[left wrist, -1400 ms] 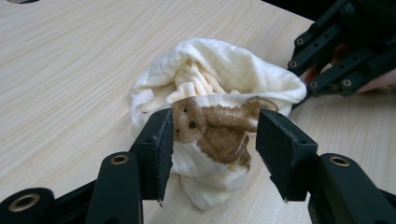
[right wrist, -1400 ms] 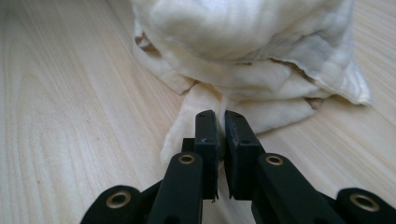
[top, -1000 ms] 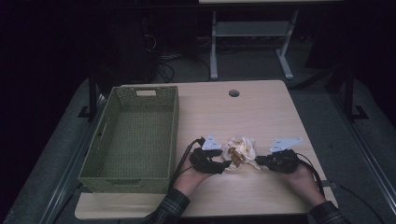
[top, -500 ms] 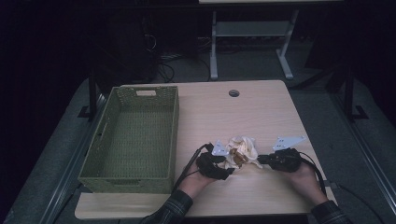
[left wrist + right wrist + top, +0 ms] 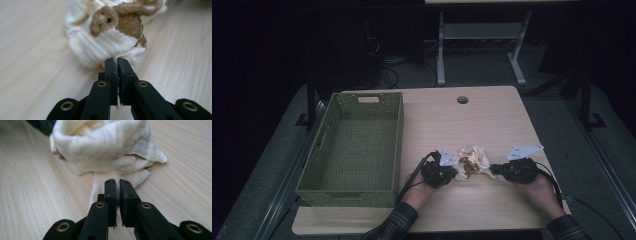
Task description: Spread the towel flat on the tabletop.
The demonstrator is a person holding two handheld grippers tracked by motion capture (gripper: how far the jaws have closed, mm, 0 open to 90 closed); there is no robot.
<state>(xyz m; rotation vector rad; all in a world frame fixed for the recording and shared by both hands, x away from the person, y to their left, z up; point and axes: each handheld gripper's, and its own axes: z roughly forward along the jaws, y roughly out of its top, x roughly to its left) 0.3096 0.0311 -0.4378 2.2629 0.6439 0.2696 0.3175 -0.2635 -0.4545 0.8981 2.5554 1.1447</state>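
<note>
Two hand-held grippers pinch one crumpled cloth (image 5: 473, 160): the left hand-held gripper (image 5: 116, 61) has just clamped its bear-printed edge, the right hand-held gripper (image 5: 115, 182) grips the plain side (cream folds). It lies on the desk (image 5: 492, 120), right of the green basket (image 5: 357, 145).

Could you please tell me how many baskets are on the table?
1: the green basket stands on the left part of the table, left of the crumpled cloth.

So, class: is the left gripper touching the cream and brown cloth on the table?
Touching. In the left gripper view the left gripper has just been closing, and its jaws now pinch a fold at the edge of the cloth.
</note>
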